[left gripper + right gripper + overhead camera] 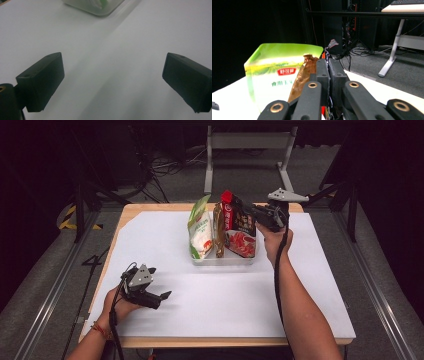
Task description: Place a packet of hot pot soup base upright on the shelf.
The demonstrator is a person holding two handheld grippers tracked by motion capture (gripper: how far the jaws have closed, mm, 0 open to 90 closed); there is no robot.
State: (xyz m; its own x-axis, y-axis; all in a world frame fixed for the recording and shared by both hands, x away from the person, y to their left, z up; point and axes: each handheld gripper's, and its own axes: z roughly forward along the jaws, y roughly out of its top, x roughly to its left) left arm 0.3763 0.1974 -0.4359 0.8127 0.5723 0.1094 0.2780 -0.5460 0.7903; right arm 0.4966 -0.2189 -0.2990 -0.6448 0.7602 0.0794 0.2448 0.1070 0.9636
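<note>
High view: glossy red pouch [239, 227] in right tool [248, 211].

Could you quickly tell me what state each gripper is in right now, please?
Left gripper: open, holding nothing.
Right gripper: shut on the red pouch.

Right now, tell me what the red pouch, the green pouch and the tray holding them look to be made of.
Red pouch: glossy printed plastic film, apparently, with sheen and creases. Green pouch: similar glossy film, translucent at its top in the right gripper view. Tray: clear or frosted rigid plastic, likely; its walls look see-through.
</note>
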